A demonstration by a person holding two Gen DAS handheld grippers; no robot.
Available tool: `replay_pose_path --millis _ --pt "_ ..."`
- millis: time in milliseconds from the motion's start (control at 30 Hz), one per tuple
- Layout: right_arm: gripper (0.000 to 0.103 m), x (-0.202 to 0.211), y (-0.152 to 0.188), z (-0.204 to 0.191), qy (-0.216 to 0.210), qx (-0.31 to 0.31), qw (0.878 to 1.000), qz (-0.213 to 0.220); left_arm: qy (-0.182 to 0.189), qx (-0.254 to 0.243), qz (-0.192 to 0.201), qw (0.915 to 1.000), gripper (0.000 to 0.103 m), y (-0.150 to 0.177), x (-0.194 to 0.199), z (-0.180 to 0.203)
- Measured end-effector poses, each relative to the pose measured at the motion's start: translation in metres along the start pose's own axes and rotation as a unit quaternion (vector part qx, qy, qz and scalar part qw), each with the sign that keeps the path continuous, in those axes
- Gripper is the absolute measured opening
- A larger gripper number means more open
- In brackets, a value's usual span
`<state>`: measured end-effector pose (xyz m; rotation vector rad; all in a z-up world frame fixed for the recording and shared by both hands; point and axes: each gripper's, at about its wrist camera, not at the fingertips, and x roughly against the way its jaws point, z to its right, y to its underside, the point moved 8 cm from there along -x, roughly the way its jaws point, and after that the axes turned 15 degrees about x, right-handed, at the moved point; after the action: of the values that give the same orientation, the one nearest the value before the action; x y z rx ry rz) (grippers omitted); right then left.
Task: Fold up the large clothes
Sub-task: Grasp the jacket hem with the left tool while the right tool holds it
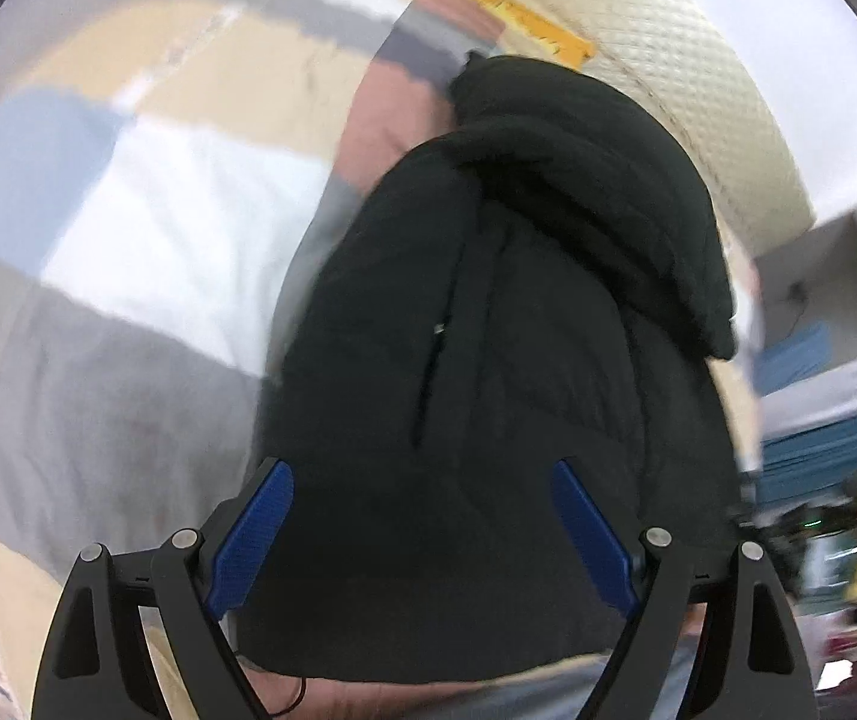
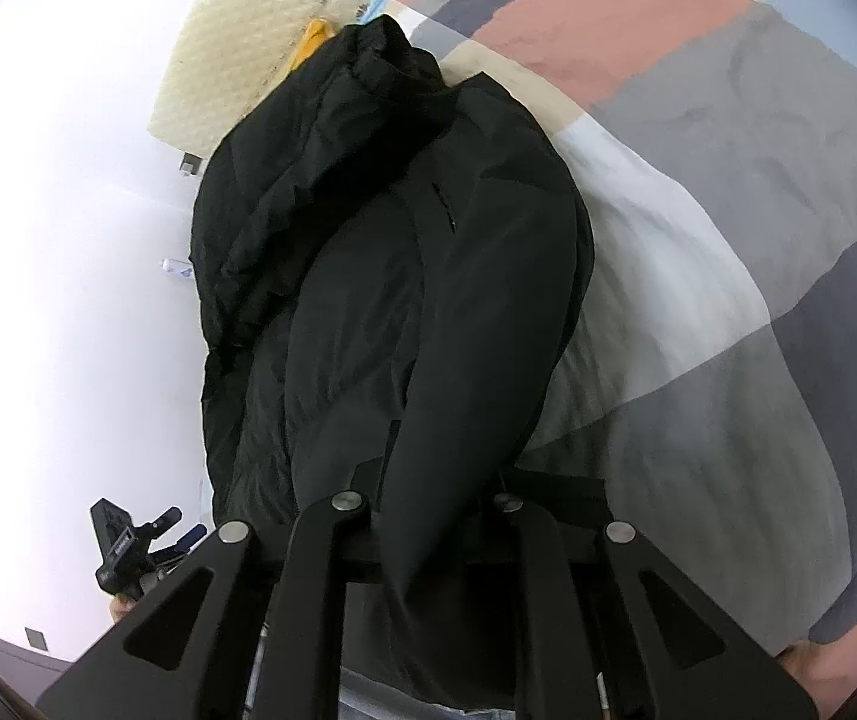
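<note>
Big patchwork bedspread (image 2: 728,192) in grey, white, pink, beige and blue blocks covers the bed, and a bulky black padded jacket (image 2: 368,252) is lying on top of it, next to a cream quilted mattress (image 1: 698,90). The right gripper (image 2: 428,510) is clamped tight on the jacket's sleeve (image 2: 464,360). The left gripper (image 1: 422,516) has its blue pads (image 1: 254,534) spread wide over the jacket, not pinching anything.

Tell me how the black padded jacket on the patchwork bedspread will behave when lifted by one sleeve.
The black padded jacket will probably flop: the sleeve in the right gripper already drapes limply. Its puffy, quilted folds suggest it is bulky but fairly light. The smooth shell may slip on the patchwork bedspread, dragging rather than lifting cleanly.
</note>
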<state>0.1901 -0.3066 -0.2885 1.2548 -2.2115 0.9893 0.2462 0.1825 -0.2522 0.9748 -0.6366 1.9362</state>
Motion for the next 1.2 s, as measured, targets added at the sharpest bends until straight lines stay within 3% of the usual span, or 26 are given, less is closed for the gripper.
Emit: replay_pose_path --millis 100,167,267,333,433,600,700,833,967,1033,1067,1200 --pt "0.018 0.000 0.002 0.004 -0.005 -0.020 1.000 0.000 0.061 0.037 -0.059 0.9957 0.088 -0.007 -0.007 -0.026" --pt "0.021 0.002 0.003 0.008 -0.007 -0.031 0.999 0.000 0.085 0.071 -0.071 0.9913 0.088 -0.009 -0.010 -0.044" --pt "0.024 0.002 0.005 0.009 -0.005 -0.038 0.999 -0.001 0.092 0.091 -0.082 0.9882 0.089 -0.009 -0.017 -0.060" --pt "0.033 -0.002 0.006 0.007 -0.003 -0.038 0.999 -0.008 0.068 0.091 -0.093 0.9893 0.089 -0.006 -0.026 -0.069" --pt "0.044 -0.003 0.005 0.001 -0.006 -0.036 0.999 -0.010 0.074 0.080 -0.116 0.9873 0.089 0.002 -0.041 -0.069" --pt "0.058 -0.006 0.008 0.010 0.006 -0.056 0.998 -0.016 0.109 -0.005 -0.157 0.9817 0.089 0.023 -0.058 -0.044" --pt "0.061 -0.013 0.019 0.022 0.025 -0.089 0.995 -0.026 0.165 -0.017 -0.175 0.9705 0.089 0.032 -0.054 -0.030" --pt "0.061 -0.020 0.026 0.030 0.055 -0.095 0.993 -0.036 0.177 -0.025 -0.172 0.9688 0.089 0.036 -0.050 -0.020" --pt "0.061 -0.018 0.022 0.040 0.044 -0.127 0.991 -0.021 0.171 -0.010 -0.175 0.9696 0.072 0.031 -0.050 -0.015" --pt "0.061 -0.017 0.019 0.037 0.026 -0.125 0.992 -0.015 0.159 0.003 -0.171 0.9725 0.053 0.030 -0.058 -0.009" --pt "0.060 -0.017 0.018 0.033 0.018 -0.120 0.992 -0.012 0.152 0.016 -0.168 0.9739 0.031 0.029 -0.061 -0.012" --pt "0.056 -0.007 0.006 0.014 -0.032 -0.110 0.993 0.026 0.139 0.015 -0.135 0.9808 0.011 0.035 -0.047 0.003"
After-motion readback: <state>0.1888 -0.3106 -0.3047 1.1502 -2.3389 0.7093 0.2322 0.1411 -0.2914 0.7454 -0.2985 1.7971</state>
